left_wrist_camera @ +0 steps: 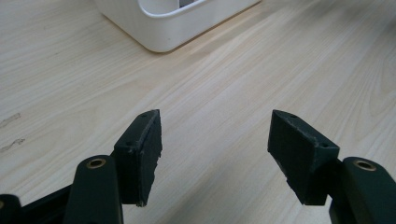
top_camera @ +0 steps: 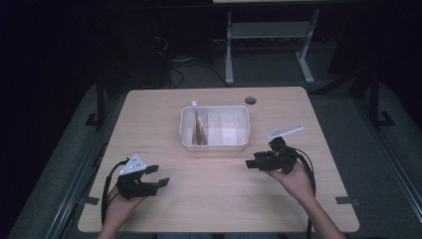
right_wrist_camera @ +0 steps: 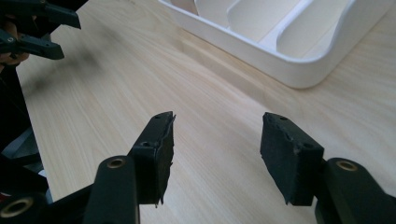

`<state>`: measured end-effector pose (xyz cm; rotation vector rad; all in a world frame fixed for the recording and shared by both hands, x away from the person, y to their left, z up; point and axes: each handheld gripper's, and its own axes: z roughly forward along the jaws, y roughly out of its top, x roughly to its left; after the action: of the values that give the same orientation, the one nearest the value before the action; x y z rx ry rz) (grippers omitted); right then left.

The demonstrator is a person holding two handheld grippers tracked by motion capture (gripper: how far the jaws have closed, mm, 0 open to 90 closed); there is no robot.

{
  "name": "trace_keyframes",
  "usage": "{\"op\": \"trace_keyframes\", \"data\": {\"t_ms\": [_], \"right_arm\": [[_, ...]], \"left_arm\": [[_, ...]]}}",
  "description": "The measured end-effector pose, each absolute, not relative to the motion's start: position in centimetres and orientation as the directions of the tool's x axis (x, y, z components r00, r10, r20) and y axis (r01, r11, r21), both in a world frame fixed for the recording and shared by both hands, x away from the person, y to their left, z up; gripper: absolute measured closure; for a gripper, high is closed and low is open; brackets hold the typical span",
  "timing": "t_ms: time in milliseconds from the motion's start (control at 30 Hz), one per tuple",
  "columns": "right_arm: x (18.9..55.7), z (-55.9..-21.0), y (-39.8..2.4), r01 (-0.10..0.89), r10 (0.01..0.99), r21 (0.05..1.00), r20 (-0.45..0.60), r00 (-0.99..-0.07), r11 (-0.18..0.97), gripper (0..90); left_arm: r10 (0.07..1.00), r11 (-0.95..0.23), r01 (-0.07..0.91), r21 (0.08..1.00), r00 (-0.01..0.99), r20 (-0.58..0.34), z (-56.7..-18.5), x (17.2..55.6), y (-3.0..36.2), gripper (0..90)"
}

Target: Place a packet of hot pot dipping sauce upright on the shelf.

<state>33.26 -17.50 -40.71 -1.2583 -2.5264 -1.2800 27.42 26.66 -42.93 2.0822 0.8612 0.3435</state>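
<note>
A white divided tray (top_camera: 240,144) sits on the middle of the wooden table (top_camera: 219,199). In its left compartment a slim tan stick with a white top (top_camera: 198,124) leans upright. My left gripper (top_camera: 160,175) rests low over the table's front left, open with nothing between its jaws (left_wrist_camera: 215,135); a corner of the tray (left_wrist_camera: 159,28) lies ahead of it. My right gripper (top_camera: 253,160) hovers just right of the tray's front, pointing left, open and empty (right_wrist_camera: 218,140). The tray's rim (right_wrist_camera: 289,65) is close by, and the left gripper (right_wrist_camera: 32,28) shows farther off.
A round cable hole (top_camera: 250,100) marks the table's far edge. Beyond the table, a white desk frame (top_camera: 229,50) and cables lie on the dark floor. Bare wood lies between the two grippers and the tray.
</note>
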Motion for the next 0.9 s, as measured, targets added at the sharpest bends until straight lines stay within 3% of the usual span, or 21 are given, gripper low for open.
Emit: {"op": "trace_keyframes", "data": {"t_ms": [900], "right_arm": [[30.9, -41.7, -19.4, 0.666, 0.662, 0.672, 0.343, -0.667, 0.323, 41.7]], "left_arm": [[0.681, -0.421, 0.458, 0.783, 0.730, -0.061, -43.0, 27.5, 26.5, 34.8]]}}
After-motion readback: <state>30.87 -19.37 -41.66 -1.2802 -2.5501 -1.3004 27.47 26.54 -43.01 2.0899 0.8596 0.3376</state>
